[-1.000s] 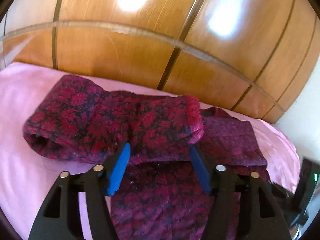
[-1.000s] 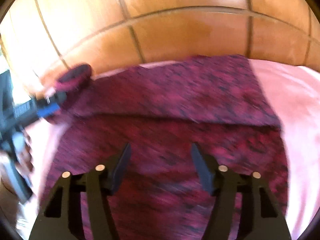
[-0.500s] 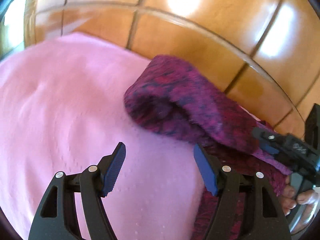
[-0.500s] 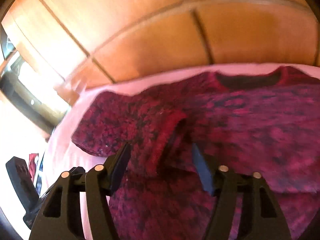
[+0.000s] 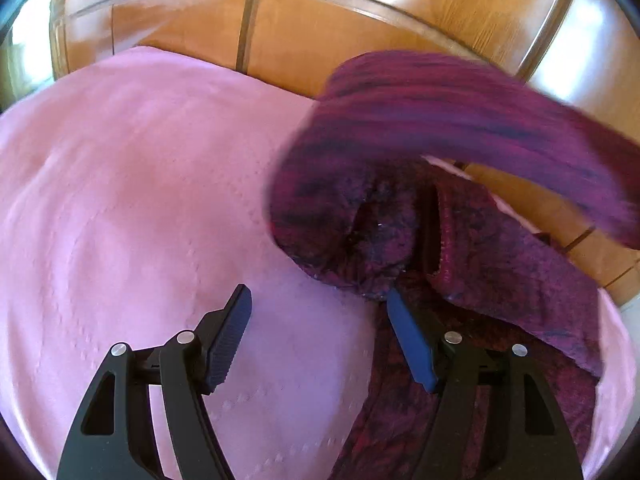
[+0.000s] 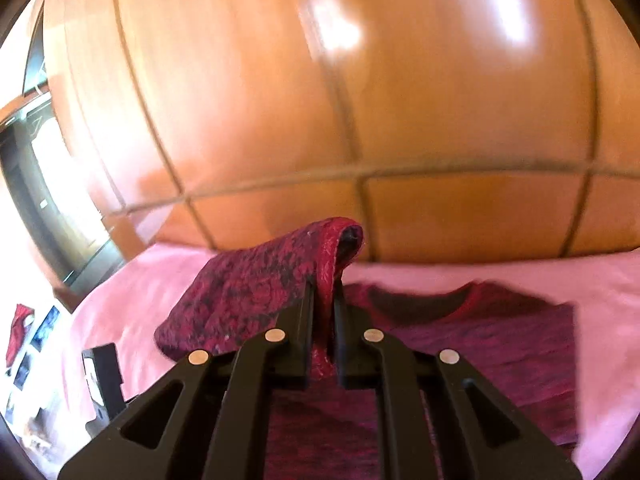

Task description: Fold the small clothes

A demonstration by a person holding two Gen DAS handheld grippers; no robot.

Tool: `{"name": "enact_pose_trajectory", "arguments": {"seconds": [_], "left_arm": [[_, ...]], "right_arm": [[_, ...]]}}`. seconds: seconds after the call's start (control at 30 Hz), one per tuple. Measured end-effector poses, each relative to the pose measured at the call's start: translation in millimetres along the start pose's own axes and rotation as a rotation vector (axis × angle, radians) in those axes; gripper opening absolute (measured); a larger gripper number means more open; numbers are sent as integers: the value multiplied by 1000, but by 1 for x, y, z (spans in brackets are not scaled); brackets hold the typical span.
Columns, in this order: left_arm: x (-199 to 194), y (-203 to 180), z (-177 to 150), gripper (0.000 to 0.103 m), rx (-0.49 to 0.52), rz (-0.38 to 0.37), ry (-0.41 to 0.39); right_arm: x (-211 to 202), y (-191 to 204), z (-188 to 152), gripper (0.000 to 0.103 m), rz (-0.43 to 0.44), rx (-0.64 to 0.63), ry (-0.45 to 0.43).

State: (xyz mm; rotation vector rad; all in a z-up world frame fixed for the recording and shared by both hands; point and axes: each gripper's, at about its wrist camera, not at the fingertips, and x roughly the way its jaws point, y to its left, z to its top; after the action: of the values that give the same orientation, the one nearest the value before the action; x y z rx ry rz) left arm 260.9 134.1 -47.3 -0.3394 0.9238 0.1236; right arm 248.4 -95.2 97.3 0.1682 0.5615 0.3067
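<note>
A dark red and black knitted sweater [image 6: 480,340] lies flat on a pink blanket [image 6: 520,276], its collar [image 6: 416,304] facing the wooden wall. My right gripper [image 6: 323,286] is shut on the cuff of one sleeve [image 6: 256,292] and holds it up off the sweater. In the left wrist view the raised sleeve [image 5: 460,112] arches, blurred, over the sweater body [image 5: 500,248]. My left gripper [image 5: 318,294] is open just above the blanket [image 5: 140,180], beside the sleeve's folded shoulder end, with nothing between its pads.
Glossy wooden panels [image 6: 320,100] rise right behind the blanket's far edge, seen too as the panels [image 5: 360,40] in the left wrist view. A black device [image 6: 102,380] sits low at the left edge. Wide pink blanket lies left of the sweater.
My right gripper has closed on the sleeve cuff and lifted it. The left gripper has sunk toward the blanket by the sleeve's fold and stayed open.
</note>
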Motion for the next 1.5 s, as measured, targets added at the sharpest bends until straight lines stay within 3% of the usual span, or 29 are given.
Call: {"name": "enact_pose_trajectory", "arguments": {"seconds": [0.13, 0.23, 0.5, 0.6, 0.63, 0.7, 0.8, 0.97, 1.13, 1.27, 1.4, 1.5], "left_arm": [[12, -8, 4, 69, 5, 68, 18], [16, -7, 7, 69, -6, 84, 20], [20, -16, 3, 69, 37, 123, 8], [19, -16, 3, 68, 65, 115, 17], [15, -14, 4, 63, 75, 101, 25], [6, -5, 4, 61, 85, 42, 29], [-19, 9, 5, 61, 66, -63, -4], [-46, 16, 32, 59, 75, -166, -104], [-43, -23, 54, 59, 172, -265, -129], [-24, -56, 68, 46, 262, -312, -102], [-12, -85, 77, 45, 330, -398, -79], [13, -100, 81, 45, 342, -386, -28]], "right_arm": [[-32, -41, 0, 7, -107, 11, -54], [-42, -72, -13, 7, -166, 54, -43], [-1, -156, -88, 5, -286, 211, 164], [9, -175, -106, 5, -264, 287, 179], [8, -176, -108, 6, -258, 297, 172], [5, -178, -107, 8, -244, 300, 168], [-7, -182, -105, 37, -241, 303, 146], [-44, -167, -90, 37, -251, 265, 58], [-33, -131, -85, 38, -203, 169, 89], [-5, -117, -91, 43, -223, 114, 154], [13, -113, -93, 44, -237, 91, 173], [27, -116, -94, 45, -259, 88, 190]]}}
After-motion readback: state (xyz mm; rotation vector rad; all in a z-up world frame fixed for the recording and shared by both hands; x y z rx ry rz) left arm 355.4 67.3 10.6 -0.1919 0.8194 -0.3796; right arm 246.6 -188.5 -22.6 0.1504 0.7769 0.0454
